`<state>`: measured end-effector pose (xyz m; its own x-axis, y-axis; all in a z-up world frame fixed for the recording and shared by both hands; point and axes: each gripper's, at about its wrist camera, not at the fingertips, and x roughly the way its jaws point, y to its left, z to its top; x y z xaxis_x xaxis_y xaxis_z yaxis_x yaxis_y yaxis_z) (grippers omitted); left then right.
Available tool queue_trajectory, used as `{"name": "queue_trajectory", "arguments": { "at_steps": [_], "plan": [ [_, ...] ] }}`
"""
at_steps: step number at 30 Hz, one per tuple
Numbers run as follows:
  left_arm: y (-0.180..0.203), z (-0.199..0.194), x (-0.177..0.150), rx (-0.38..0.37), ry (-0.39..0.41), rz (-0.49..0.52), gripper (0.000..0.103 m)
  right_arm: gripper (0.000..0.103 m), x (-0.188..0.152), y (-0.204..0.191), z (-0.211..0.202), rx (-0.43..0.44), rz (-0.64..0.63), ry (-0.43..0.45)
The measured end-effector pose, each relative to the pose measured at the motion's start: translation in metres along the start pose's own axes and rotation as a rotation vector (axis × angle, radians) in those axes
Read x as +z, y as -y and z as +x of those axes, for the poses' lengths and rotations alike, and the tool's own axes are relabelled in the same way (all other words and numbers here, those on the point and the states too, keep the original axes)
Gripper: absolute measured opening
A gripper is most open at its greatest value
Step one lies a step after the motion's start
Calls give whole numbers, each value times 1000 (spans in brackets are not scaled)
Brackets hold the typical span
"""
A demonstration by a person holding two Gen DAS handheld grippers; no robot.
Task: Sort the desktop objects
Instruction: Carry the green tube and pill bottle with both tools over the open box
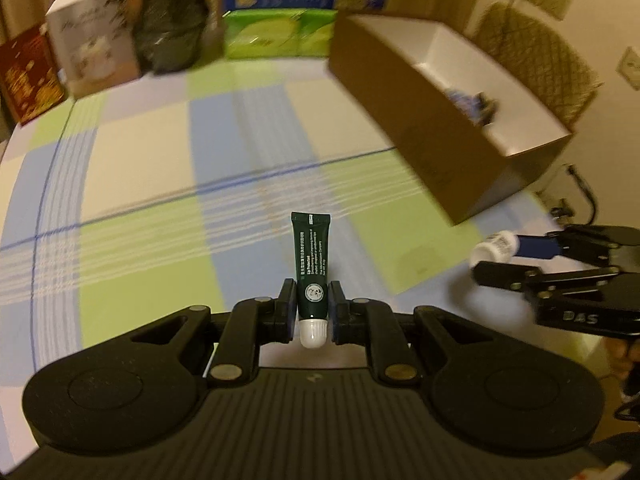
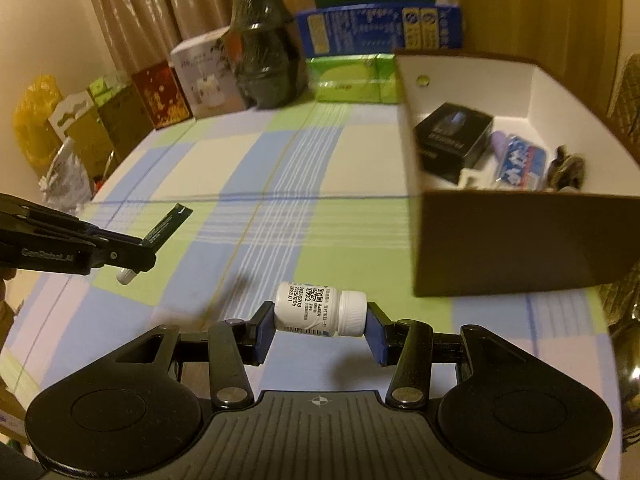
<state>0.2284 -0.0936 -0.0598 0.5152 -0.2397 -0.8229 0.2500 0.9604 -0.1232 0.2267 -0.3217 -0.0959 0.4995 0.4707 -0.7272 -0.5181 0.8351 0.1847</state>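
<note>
Green tube [image 1: 311,264] points forward in left jaws; white bottle [image 2: 320,309] lies crosswise in right jaws.

Along the far edge: dark red patterned box [image 2: 160,94] at left, white printed carton [image 2: 208,76] beside it, black wrapped vase-like object [image 2: 264,48] next. Behind: tall beige curtains [image 2: 160,0]. Far left, off the edge: yellow plastic bag [image 2: 34,120]. At right: woven quilted chair back [image 1: 536,56].

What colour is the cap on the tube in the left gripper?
White, on a dark green tube; clearest in the left wrist view.
</note>
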Motion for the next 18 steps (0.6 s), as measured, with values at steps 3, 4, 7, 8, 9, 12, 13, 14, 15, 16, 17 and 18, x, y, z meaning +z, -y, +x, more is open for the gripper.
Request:
{"name": "queue_trajectory", "arguments": {
  "at_steps": [3, 4, 7, 8, 9, 12, 13, 14, 15, 16, 17, 18],
  "plan": [
    [19, -6, 10, -27, 24, 30, 12, 45, 4, 9, -15, -2, 4, 32],
    [25, -7, 14, -36, 31, 40, 12, 45, 6, 12, -19, -3, 5, 42],
    [43, -6, 25, -62, 49, 65, 12, 45, 13, 24, -34, -13, 6, 84],
    [48, -4, 28, -69, 54, 72, 12, 45, 16, 29, -38, -17, 5, 95],
    [54, -2, 33, -75, 58, 80, 12, 45, 20, 34, -42, -23, 3, 106],
    [72, 4, 48, -90, 78, 104, 12, 45, 31, 52, -51, -47, -7, 139],
    [79, 6, 54, -95, 86, 112, 12, 45, 35, 58, -53, -54, -9, 146],
    [85, 8, 59, -100, 95, 119, 12, 45, 39, 64, -54, -62, -12, 155],
    [91, 10, 66, -106, 103, 127, 12, 45, 42, 71, -56, -68, -14, 161],
    [97, 13, 73, -111, 110, 134, 12, 45, 46, 78, -57, -74, -18, 167],
    [103, 16, 79, -113, 116, 140, 12, 45, 51, 84, -57, -82, -21, 174],
    [109, 19, 86, -116, 122, 145, 12, 45, 55, 90, -57, -86, -25, 180]
  ]
}}
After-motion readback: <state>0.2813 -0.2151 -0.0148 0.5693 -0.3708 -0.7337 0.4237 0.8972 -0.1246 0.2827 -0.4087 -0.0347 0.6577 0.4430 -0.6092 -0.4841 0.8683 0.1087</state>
